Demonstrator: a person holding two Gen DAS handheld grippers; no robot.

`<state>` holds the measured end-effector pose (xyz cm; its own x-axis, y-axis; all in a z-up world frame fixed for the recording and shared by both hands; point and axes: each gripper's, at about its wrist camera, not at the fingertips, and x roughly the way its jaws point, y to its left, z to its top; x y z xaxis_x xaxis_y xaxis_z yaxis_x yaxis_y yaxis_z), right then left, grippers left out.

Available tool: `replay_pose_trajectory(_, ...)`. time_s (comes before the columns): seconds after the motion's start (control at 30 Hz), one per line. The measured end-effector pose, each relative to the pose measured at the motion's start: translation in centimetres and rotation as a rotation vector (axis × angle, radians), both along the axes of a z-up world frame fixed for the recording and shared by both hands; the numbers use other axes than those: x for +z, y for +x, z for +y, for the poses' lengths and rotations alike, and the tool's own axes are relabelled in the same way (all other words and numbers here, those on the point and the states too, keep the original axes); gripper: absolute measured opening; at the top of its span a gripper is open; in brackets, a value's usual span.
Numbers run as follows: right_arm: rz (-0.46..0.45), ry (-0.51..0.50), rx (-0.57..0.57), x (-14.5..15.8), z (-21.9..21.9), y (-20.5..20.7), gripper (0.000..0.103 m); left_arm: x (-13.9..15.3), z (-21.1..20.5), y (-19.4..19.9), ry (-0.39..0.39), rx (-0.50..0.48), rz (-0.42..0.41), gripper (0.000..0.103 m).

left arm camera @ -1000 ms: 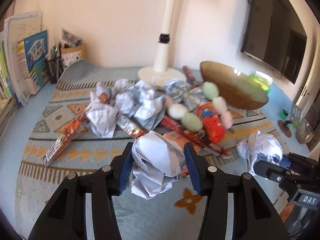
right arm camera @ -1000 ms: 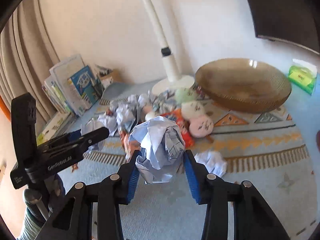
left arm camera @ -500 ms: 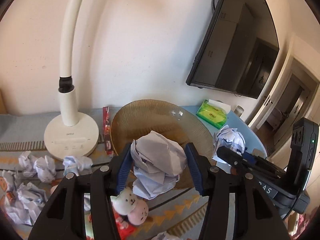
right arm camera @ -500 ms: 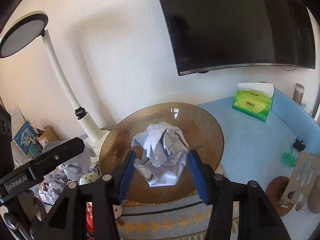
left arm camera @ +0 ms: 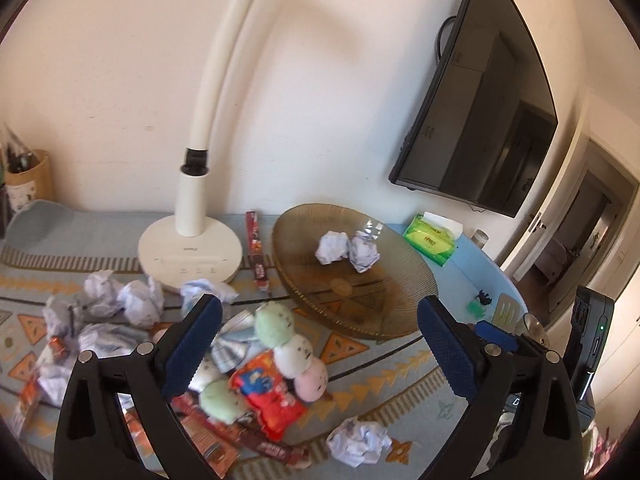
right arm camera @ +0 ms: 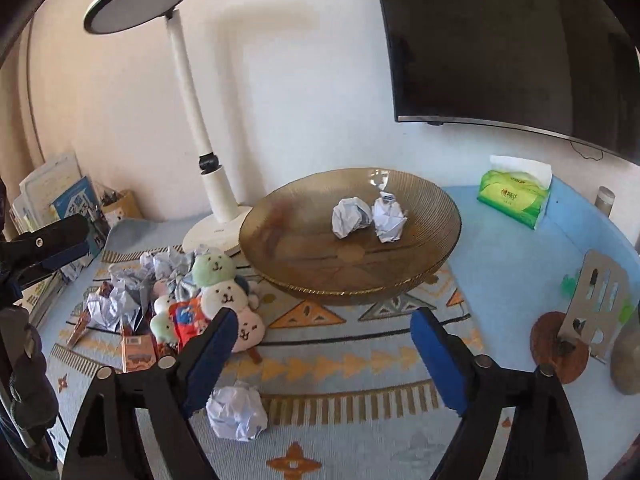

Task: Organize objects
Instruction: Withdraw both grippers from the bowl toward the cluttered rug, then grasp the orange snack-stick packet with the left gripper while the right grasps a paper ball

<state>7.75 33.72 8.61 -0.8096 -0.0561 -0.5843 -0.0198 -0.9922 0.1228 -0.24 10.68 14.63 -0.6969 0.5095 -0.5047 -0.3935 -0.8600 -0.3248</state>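
A cream wall (right arm camera: 304, 80) faces me, a dark screen (right arm camera: 500, 40) mounted on it. My white desk lamp (right arm camera: 192, 100) stands on the patterned mat (right arm camera: 360, 360).

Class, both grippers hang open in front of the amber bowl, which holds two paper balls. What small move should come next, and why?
Probably lower the right gripper onto the lone paper ball just below its left finger. Both it and the left gripper have just opened and hold nothing, two paper balls already lie in the bowl, and more crumpled paper remains on the mat.

Two paper balls (left arm camera: 346, 249) in amber bowl (left arm camera: 416, 280), left gripper (left arm camera: 320, 344) jaws just opened, empty
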Motion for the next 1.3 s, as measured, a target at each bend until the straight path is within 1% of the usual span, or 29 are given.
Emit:
replay_pose_trajectory(0.03, 0.004, 0.001, -0.01, -0.6, -0.6, 0.5, 0.099, -0.3, -1.5, 1.4, -0.009, 0.037, 0.014, 0.102)
replay_pose_trajectory(0.07, 0.0, -0.006, -0.021, -1.4, -1.1, 1.0, 0.101, -0.8, -3.1, 2.7, -0.027, 0.08, 0.028, 0.102)
replay_pose_trajectory(0.1, -0.027, -0.016, -0.02, -2.3, -1.5, 1.2, 0.101, -1.3, -4.6, 3.6, -0.053, 0.126, 0.032, 0.102)
replay_pose_trajectory(0.13, -0.068, -0.043, 0.004, -3.3, -1.8, 1.2, 0.101, -2.2, -6.1, 4.6, -0.081, 0.168, 0.024, 0.102)
replay_pose_trajectory(0.2, -0.124, -0.106, 0.06, -5.2, -2.5, 1.4, 0.101, -4.1, -9.1, 5.7, -0.114, 0.228, -0.021, 0.102)
replay_pose_trajectory(0.23, -0.138, -0.107, 0.075, -5.8, -3.1, 1.6, 0.101, -5.4, -10.3, 6.1, -0.131, 0.254, -0.049, 0.102)
replay_pose_trajectory(0.3, -0.15, -0.065, 0.104, -6.6, -4.5, 1.7, 0.101, -7.9, -12.1, 6.5, -0.187, 0.314, -0.094, 0.102)
replay_pose_trajectory(0.37, -0.165, 0.0, 0.118, -7.0, -6.1, 1.5, 0.101, -10.1, -13.3, 6.3, -0.247, 0.36, -0.135, 0.102)
replay_pose_trajectory(0.4, -0.18, 0.026, 0.118, -7.3, -6.6, 1.2, 0.101, -10.8, -13.9, 6.3, -0.252, 0.376, -0.161, 0.102)
replay_pose_trajectory(0.43, -0.202, 0.043, 0.122, -7.5, -7.0, 0.9, 0.101, -10.9, -14.5, 6.2, -0.221, 0.376, -0.189, 0.102)
replay_pose_trajectory(0.47, -0.227, 0.048, 0.128, -7.8, -7.1, 0.5, 0.101, -10.6, -15.0, 6.3, -0.181, 0.371, -0.179, 0.102)
replay_pose_trajectory(0.5, -0.254, 0.05, 0.132, -8.1, -7.3, 0.1, 0.101, -10.2, -15.5, 6.6, -0.162, 0.38, -0.158, 0.102)
replay_pose_trajectory(0.57, -0.288, 0.045, 0.114, -8.8, -7.3, -0.5, 0.1, -10.2, -16.1, 6.5, -0.169, 0.404, -0.151, 0.102)
replay_pose_trajectory(0.6, -0.306, 0.04, 0.101, -9.2, -7.1, -0.8, 0.099, -10.6, -16.5, 6.3, -0.165, 0.405, -0.164, 0.102)
replay_pose_trajectory(0.63, -0.323, 0.026, 0.092, -9.5, -6.8, -0.9, 0.096, -11.1, -17.1, 6.2, -0.137, 0.403, -0.191, 0.102)
replay_pose_trajectory(0.67, -0.335, 0.008, 0.09, -9.7, -6.6, -1.1, 0.095, -11.4, -17.6, 6.1, -0.092, 0.394, -0.215, 0.102)
replay_pose_trajectory(0.7, -0.33, 0.003, 0.086, -9.6, -6.4, -1.2, 0.095, -11.5, -18.0, 6.1, -0.057, 0.389, -0.218, 0.102)
replay_pose_trajectory(0.73, -0.33, -0.007, 0.087, -9.6, -6.2, -1.2, 0.095, -11.5, -18.1, 6.1, -0.041, 0.391, -0.217, 0.102)
replay_pose_trajectory(0.8, -0.329, 0.006, 0.081, -9.7, -6.3, -1.2, 0.095, -11.6, -18.1, 6.0, -0.024, 0.386, -0.23, 0.102)
replay_pose_trajectory(0.87, -0.336, 0.046, 0.078, -9.8, -6.8, -1.1, 0.095, -11.8, -17.8, 5.8, -0.032, 0.383, -0.243, 0.102)
replay_pose_trajectory(0.93, -0.341, 0.073, 0.074, -9.9, -7.3, -1.1, 0.095, -11.8, -17.3, 5.8, -0.058, 0.38, -0.238, 0.102)
replay_pose_trajectory(1.13, -0.339, 0.074, 0.072, -9.9, -7.4, -1.1, 0.096, -11.5, -15.8, 6.1, -0.144, 0.373, -0.2, 0.102)
replay_pose_trajectory(1.23, -0.343, 0.095, 0.071, -9.9, -7.8, -1.2, 0.096, -11.4, -15.8, 6.3, -0.154, 0.37, -0.189, 0.102)
replay_pose_trajectory(1.3, -0.343, 0.099, 0.072, -9.9, -8.0, -1.2, 0.096, -11.3, -16.1, 6.4, -0.141, 0.369, -0.19, 0.102)
